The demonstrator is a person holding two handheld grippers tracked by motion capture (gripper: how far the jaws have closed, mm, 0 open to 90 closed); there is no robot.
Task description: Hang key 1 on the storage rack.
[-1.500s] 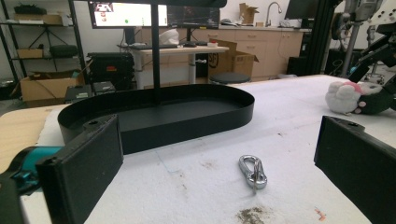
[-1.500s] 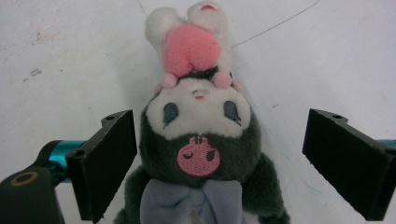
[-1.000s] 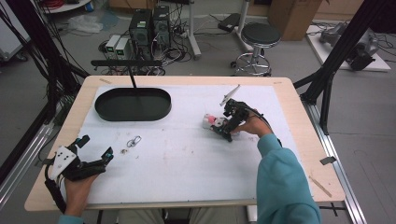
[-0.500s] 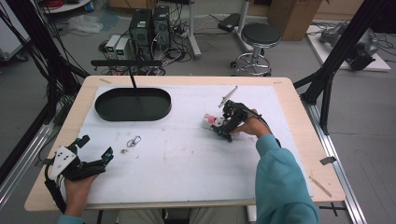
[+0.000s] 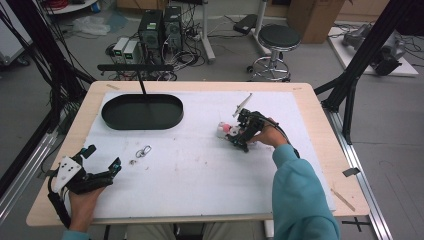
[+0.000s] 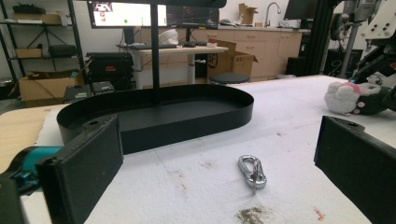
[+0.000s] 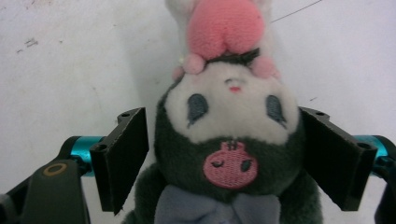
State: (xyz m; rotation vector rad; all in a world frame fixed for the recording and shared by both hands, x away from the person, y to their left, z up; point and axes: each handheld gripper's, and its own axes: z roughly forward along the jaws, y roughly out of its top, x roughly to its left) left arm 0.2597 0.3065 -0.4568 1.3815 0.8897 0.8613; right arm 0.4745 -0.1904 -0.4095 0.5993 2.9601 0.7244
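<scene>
Your right gripper [image 7: 224, 163] has just been closing; its jaws now pinch the plush toy [image 7: 229, 140] at frame centre; next, lift it.

A wooden table [image 5: 320, 130] carries a white mat [image 5: 200, 165]. On it lie a black oval tray [image 5: 142, 111] at ten o'clock, a metal carabiner [image 5: 143, 150] at eight, and a plush toy [image 5: 226, 131] at two.
</scene>
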